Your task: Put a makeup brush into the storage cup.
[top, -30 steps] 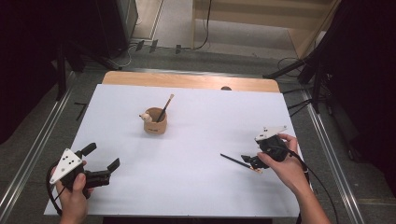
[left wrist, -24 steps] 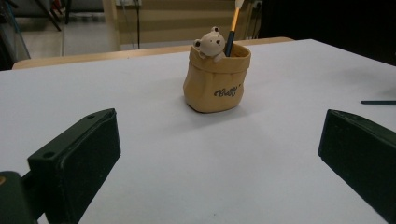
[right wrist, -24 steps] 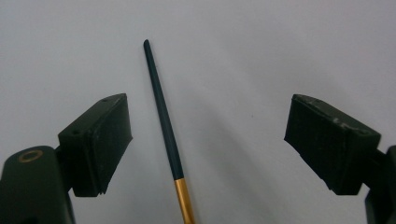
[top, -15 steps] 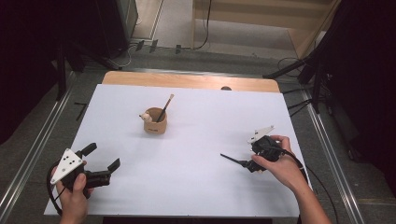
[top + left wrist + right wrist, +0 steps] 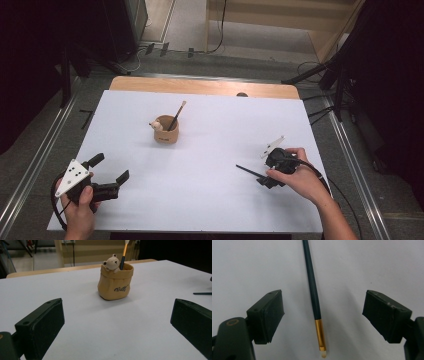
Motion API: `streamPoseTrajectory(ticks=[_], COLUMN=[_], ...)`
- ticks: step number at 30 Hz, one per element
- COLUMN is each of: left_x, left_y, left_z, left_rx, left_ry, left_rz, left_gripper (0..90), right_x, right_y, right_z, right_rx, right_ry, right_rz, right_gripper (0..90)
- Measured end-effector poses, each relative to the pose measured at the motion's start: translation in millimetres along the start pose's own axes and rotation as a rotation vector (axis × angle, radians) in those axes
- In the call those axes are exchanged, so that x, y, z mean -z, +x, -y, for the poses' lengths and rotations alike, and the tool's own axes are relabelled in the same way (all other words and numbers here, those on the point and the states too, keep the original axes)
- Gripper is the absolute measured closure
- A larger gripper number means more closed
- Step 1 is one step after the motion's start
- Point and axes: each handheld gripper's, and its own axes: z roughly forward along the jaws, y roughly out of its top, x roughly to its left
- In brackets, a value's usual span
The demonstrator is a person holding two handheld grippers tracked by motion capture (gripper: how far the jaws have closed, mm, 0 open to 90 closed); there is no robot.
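Item, dark paintbrush, lying flat on the white table between the wide-open right tongs, untouched; step: pre-grasp; next, likely closing on the handle for the bear-trimmed holder; left tongs open, empty, idle.

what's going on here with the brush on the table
A person holds a gripper in each hand. The right gripper sits over a dark paintbrush lying flat on the white table, jaws open either side, not gripping. The left gripper rests open, facing the bear pot holding another brush.
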Motion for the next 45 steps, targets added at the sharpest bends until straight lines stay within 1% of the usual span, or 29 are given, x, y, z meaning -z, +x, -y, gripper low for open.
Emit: streamPoseTrajectory(ticks=[2,4,8,10,11,12,13,14,15,17,20,22,24,25,26,27,29,31,32,33,34,35,36,37,38,39,40,42,45], left_x=[0.0,0.4,0.2,0.1,0.2,0.2,0.2,0.5,0.6,0.8,0.8,0.8,0.8,0.7,0.7,0.5,0.6,0.6,0.7,0.7,0.2,0.0,-0.2,-0.3,-0.2,-0.1,-0.1,-0.6,-1.6], left_y=[0.1,0.3,0.4,0.3,0.3,0.2,0.2,0.2,0.1,-0.2,-0.4,-0.7,-0.7,-0.7,-0.7,-0.7,-0.8,-0.9,-0.9,-0.9,-1.2,-1.4,-1.6,-1.7,-2.1,-2.4,-2.7,-3.4,-4.4], left_z=[0.0,0.0,-0.1,-0.1,-0.2,-0.1,-0.1,-0.2,-0.3,-0.5,-0.7,-0.8,-0.9,-0.9,-0.9,-0.7,-0.8,-0.8,-0.7,-0.7,-0.4,-0.3,-0.2,-0.2,-0.4,-0.6,-0.7,-1.4,-2.1], left_rx=[0.000,0.003,0.002,0.001,-0.001,0.001,0.001,0.001,0.006,0.009,0.005,0.003,0.003,0.002,0.003,0.004,0.003,0.002,-0.001,-0.002,0.001,0.002,0.000,0.000,0.001,0.001,0.000,-0.004,-0.008], left_ry=[-0.001,0.003,0.004,0.003,0.003,0.002,0.002,0.004,0.002,0.001,0.004,0.005,0.005,0.004,0.004,0.001,0.004,0.002,0.003,0.003,-0.002,-0.002,-0.001,-0.001,0.001,0.001,0.000,0.001,0.009], left_rz=[0.000,-0.001,-0.001,0.000,0.000,0.000,0.000,-0.001,0.000,0.001,0.003,0.004,0.004,0.004,0.004,0.006,0.004,0.004,0.005,0.005,0.008,0.009,0.009,0.008,0.007,0.007,0.006,0.010,0.012], left_gripper=[0.0,0.0,0.0,0.0,0.0,0.0,0.0,0.0,0.0,0.0,0.0,0.0,0.0,0.0,0.0,0.0,0.0,0.0,0.0,0.0,0.0,0.0,0.0,0.0,0.0,0.0,0.0,0.0,0.0], right_x=[-1.5,-3.3,-3.7,-4.9,-4.9,-6.2,-6.2,-6.6,-7.7,-8.3,-10.2,-10.6,-10.2,-9.9,-9.9,-9.8,-10.3,-10.4,-10.2,-10.2,-10.2,-10.6,-11.2,-11.7,-11.7,-12.8,-13.2,-13.6,-13.2], right_y=[0.7,0.3,0.4,1.0,1.0,1.3,1.3,1.8,1.5,1.5,1.7,1.4,1.0,0.5,0.5,0.1,1.2,2.0,4.1,5.8,5.8,6.7,9.0,11.3,11.3,12.4,11.8,11.4,9.3], right_z=[-0.6,-1.0,-2.7,-4.0,-4.0,-5.1,-5.1,-5.6,-6.5,-6.8,-7.5,-8.0,-8.8,-9.7,-9.7,-10.0,-11.2,-12.4,-14.9,-16.6,-16.6,-18.6,-20.7,-25.6,-25.6,-30.0,-31.5,-32.7,-32.2], right_rx=[-0.001,0.014,0.014,0.023,0.023,0.038,0.038,0.039,0.041,0.042,0.046,0.052,0.043,0.032,0.032,0.048,0.052,0.068,0.091,0.104,0.104,0.122,0.125,0.150,0.150,0.137,0.156,0.156,0.164], right_ry=[0.025,0.033,0.065,0.080,0.080,0.100,0.100,0.110,0.128,0.137,0.168,0.170,0.173,0.180,0.180,0.185,0.189,0.200,0.219,0.232,0.232,0.244,0.256,0.293,0.293,0.326,0.335,0.344,0.340], right_rz=[-0.004,-0.006,-0.006,-0.013,-0.013,-0.017,-0.017,-0.014,-0.008,-0.014,-0.034,-0.036,-0.034,-0.026,-0.026,-0.012,0.006,0.003,0.002,0.003,0.003,0.003,0.001,-0.011,-0.011,-0.023,-0.023,-0.029,-0.038], right_gripper=[18.0,18.0,19.3,21.2,21.2,23.5,23.5,25.7,30.4,31.4,34.7,35.7,38.9,42.7,42.7,45.8,48.5,51.2,57.2,57.2,60.3,63.7,67.6,84.3,84.3,85.0,85.1,85.1,85.2])
